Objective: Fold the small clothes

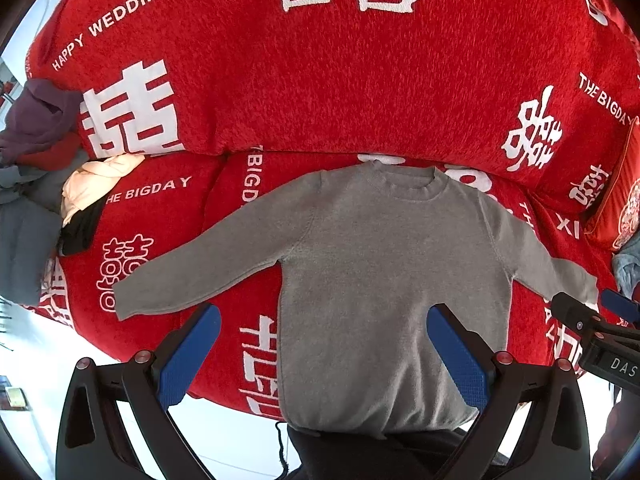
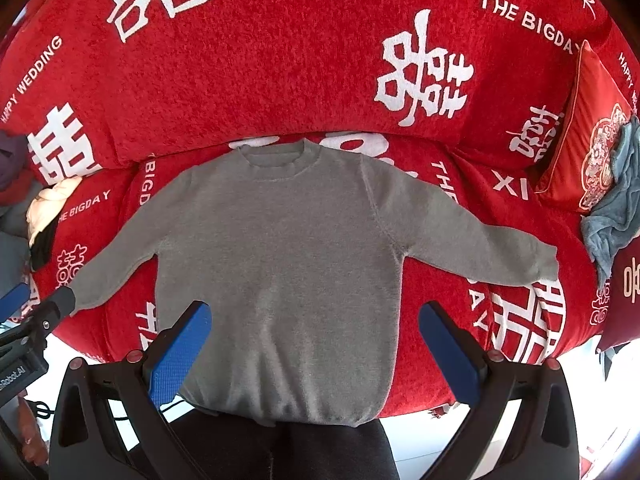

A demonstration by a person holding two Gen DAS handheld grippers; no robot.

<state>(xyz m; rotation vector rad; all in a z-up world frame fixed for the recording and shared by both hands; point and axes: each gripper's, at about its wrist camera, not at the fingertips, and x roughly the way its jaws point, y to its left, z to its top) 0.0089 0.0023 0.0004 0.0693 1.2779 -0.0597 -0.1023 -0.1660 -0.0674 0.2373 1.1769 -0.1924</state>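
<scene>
A small grey knit sweater [image 1: 384, 280] lies flat on the red sofa seat, neck toward the backrest, both sleeves spread out; it also shows in the right wrist view [image 2: 280, 264]. My left gripper [image 1: 324, 320] is open and empty, held above the sweater's lower left part. My right gripper [image 2: 316, 320] is open and empty above the sweater's lower right part. The right gripper's tip [image 1: 584, 316] shows near the right cuff in the left wrist view. The left gripper's tip [image 2: 44, 316] shows near the left cuff in the right wrist view.
The sofa has a red cover with white lettering [image 1: 360, 80]. A pile of clothes [image 1: 48, 168] lies at the left end. A red cushion [image 2: 588, 136] and a blue-grey cloth [image 2: 616, 216] lie at the right end. White floor [image 1: 32, 352] lies below the seat edge.
</scene>
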